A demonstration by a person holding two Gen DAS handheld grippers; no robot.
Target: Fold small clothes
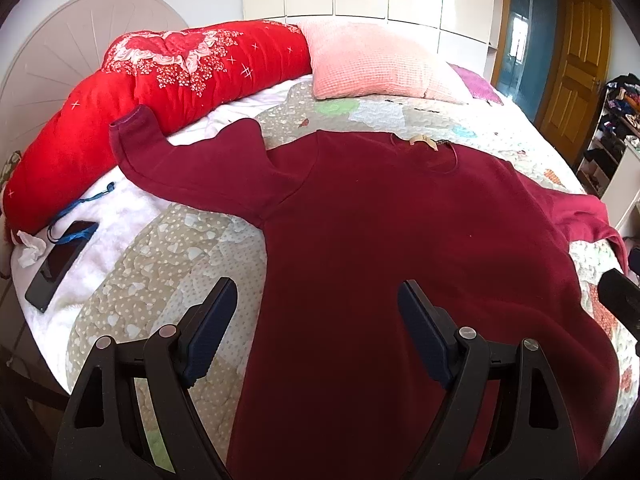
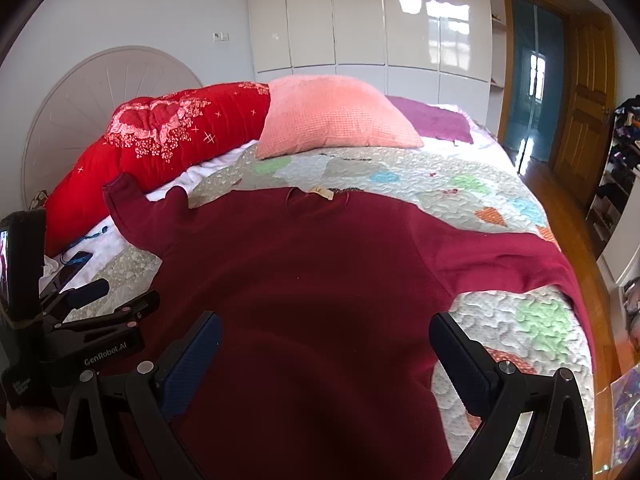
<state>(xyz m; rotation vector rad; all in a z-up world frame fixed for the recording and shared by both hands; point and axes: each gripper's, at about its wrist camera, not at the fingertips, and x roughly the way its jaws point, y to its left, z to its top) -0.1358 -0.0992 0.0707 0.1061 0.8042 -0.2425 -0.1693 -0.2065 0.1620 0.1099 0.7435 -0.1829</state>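
A dark red long-sleeved top (image 1: 400, 240) lies flat on the quilted bed, neckline away from me, both sleeves spread out; it also shows in the right wrist view (image 2: 320, 280). Its left sleeve (image 1: 160, 160) reaches the red bolster; its right sleeve (image 2: 500, 264) runs to the bed's right edge. My left gripper (image 1: 316, 320) is open and empty, hovering over the top's lower left side. My right gripper (image 2: 326, 344) is open and empty over its lower right part. The left gripper body (image 2: 88, 320) shows at the left of the right wrist view.
A patchwork quilt (image 2: 500, 200) covers the bed. A red bolster (image 1: 160, 80) and a pink pillow (image 1: 372, 64) lie at the head. A black phone (image 1: 60, 264) with a blue strap and a tissue lie at the left edge. White wardrobes and a wooden door (image 2: 588, 100) stand behind.
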